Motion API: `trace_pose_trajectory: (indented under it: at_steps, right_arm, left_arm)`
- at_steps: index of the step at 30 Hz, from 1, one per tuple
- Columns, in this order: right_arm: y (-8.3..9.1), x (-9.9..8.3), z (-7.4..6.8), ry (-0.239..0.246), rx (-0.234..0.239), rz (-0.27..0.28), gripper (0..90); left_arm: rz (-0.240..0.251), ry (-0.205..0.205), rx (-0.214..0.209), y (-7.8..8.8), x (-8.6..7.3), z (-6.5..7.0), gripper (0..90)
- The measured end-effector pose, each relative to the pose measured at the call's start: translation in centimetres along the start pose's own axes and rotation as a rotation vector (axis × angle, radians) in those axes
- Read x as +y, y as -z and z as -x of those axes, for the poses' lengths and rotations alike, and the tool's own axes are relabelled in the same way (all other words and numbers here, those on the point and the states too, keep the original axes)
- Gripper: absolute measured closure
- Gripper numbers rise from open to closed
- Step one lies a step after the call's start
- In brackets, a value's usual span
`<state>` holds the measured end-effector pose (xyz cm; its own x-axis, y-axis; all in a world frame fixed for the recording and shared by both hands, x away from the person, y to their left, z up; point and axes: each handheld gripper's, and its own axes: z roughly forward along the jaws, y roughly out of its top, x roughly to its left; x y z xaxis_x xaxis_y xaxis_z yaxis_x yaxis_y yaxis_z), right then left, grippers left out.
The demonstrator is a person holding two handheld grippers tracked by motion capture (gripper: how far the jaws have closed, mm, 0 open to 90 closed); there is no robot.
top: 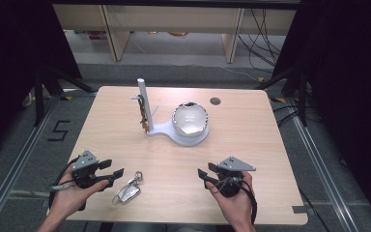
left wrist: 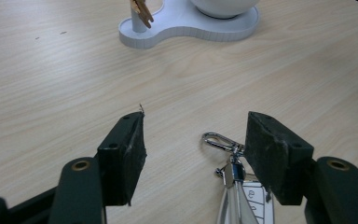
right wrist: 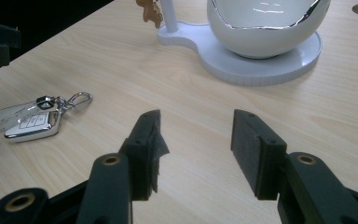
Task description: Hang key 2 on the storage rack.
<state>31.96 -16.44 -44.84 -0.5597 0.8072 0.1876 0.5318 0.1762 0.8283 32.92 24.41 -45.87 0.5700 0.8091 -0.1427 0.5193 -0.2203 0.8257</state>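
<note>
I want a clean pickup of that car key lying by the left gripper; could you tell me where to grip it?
Probably across the flat fob body of the car key, from above with the open left gripper; it lies flat, while the ring and clasp are loose and thin.

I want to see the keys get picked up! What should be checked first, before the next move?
1. Left gripper open: ok, wide apart.
2. Car key fob between its fingers: not ok, it lies by the right-hand one, off centre.
3. Fob flat on the table: ok.
4. Right gripper open, nothing between its fingers: ok.
5. Stand with hook post and white bowl well away from both grippers: ok.
</note>
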Motion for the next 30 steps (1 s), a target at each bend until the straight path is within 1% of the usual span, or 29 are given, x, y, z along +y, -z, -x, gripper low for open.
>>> trace_pose_trajectory:
  at_steps: [1,2,3,4,5,6,7,8,9,10,11,12,13,14,15,16,17,19,20,21,22,23,24,25,26,27,28,29,30]
  right_arm:
    - [0.0,0.1,0.0,0.002,0.001,-0.004,53.3]
    - [0.0,0.1,-0.2,-0.011,0.001,-0.003,53.3]
    - [0.0,0.1,-0.1,-0.001,0.002,-0.002,53.3]
    - [0.2,0.2,0.0,0.007,-0.009,-0.013,53.1]
    - [0.0,0.2,0.2,0.009,0.007,-0.002,53.1]
    - [0.1,0.2,-0.1,-0.033,0.000,-0.014,53.1]
    - [0.1,0.2,0.3,0.005,0.007,-0.010,53.1]
    - [0.0,0.2,0.3,-0.004,0.007,-0.012,53.1]
    - [0.0,0.2,0.6,0.010,0.007,-0.011,53.0]
    - [0.3,0.2,0.2,-0.040,-0.003,-0.038,53.1]
    - [0.1,0.3,0.7,0.006,-0.002,-0.010,53.0]
    - [0.0,0.3,0.8,0.009,0.005,-0.012,52.9]
    - [0.0,0.3,0.8,0.010,0.002,-0.015,52.8]
    - [0.0,0.3,0.8,0.002,0.008,-0.021,52.8]
    - [-0.1,0.4,0.8,0.017,0.008,-0.022,52.7]
    - [0.0,0.5,0.8,0.041,-0.017,-0.022,52.5]
    - [-0.1,0.4,0.6,0.011,0.007,-0.031,52.5]
    - [0.0,0.4,0.3,0.015,0.004,-0.034,52.5]
    - [0.1,0.4,0.2,0.009,-0.001,-0.042,52.4]
    - [0.0,0.3,0.2,0.012,0.001,-0.036,52.4]
    - [0.0,0.3,0.2,0.023,-0.009,-0.034,52.4]
    - [-0.1,0.3,0.1,0.018,-0.007,-0.038,52.4]
    - [-0.1,0.3,0.0,0.009,0.010,-0.050,52.3]
    - [-0.1,0.3,-0.1,0.011,0.009,-0.053,52.3]
    - [-0.1,0.3,-0.1,0.012,0.011,-0.055,52.3]
    - [-0.2,0.3,-0.1,0.010,0.011,-0.055,52.2]
    - [-0.2,0.4,-0.1,0.009,0.014,-0.056,52.2]
    - [-0.2,0.3,-0.1,0.011,0.015,-0.057,52.1]
    - [-0.2,0.3,-0.1,0.012,0.012,-0.055,52.1]
  left_arm:
    - [0.006,0.005,-0.012,0.0,0.0,0.2,37.4]
    - [0.005,0.008,-0.019,0.0,0.1,0.3,37.5]
    - [-0.001,0.009,-0.019,-0.1,0.1,0.3,37.5]
    - [-0.001,0.011,-0.018,-0.2,0.1,0.4,37.6]
    - [-0.016,0.009,-0.021,-0.3,0.1,0.4,37.7]
    - [-0.025,0.008,-0.015,-0.4,0.1,0.5,37.9]
    - [-0.039,0.001,-0.020,-0.4,0.1,0.4,38.2]
    - [-0.042,0.010,-0.018,-0.6,0.1,0.6,38.4]
    - [-0.062,0.011,-0.025,-0.7,0.2,0.8,38.7]
    - [-0.084,-0.010,-0.034,-0.8,0.3,0.8,39.5]
    - [-0.090,-0.002,-0.037,-1.0,0.4,0.9,40.0]
    - [-0.101,-0.014,-0.043,-1.2,0.5,1.0,40.2]
    - [-0.127,-0.020,-0.046,-1.3,0.7,1.2,40.4]
    - [-0.132,-0.028,-0.047,-1.5,0.8,1.3,40.6]
    - [-0.146,-0.032,-0.050,-1.6,1.0,1.5,40.7]
    - [-0.156,-0.036,-0.058,-1.6,1.1,1.6,40.7]
    - [-0.181,-0.050,-0.064,-1.7,1.3,1.5,40.8]
    - [-0.204,-0.062,-0.064,-2.0,1.3,1.7,41.6]
    - [-0.224,-0.067,-0.056,-2.1,1.3,1.8,42.0]
    - [-0.235,-0.071,-0.068,-2.3,1.3,1.8,42.2]
    - [-0.247,-0.078,-0.073,-2.5,1.2,2.0,42.5]
    - [-0.260,-0.088,-0.075,-2.7,1.1,2.1,42.9]
    - [-0.272,-0.085,-0.078,-2.8,0.9,2.3,43.7]
    - [-0.281,-0.086,-0.089,-2.9,0.7,2.4,44.3]
    - [-0.285,-0.074,-0.098,-3.0,0.6,2.5,44.5]
    - [-0.305,-0.073,-0.101,-3.1,0.3,2.5,44.9]
    - [-0.328,-0.082,-0.103,-3.2,0.2,2.5,45.9]
    - [-0.331,-0.083,-0.094,-3.3,-0.1,2.5,47.0]
    - [-0.354,-0.085,-0.098,-3.3,-0.1,2.3,48.4]
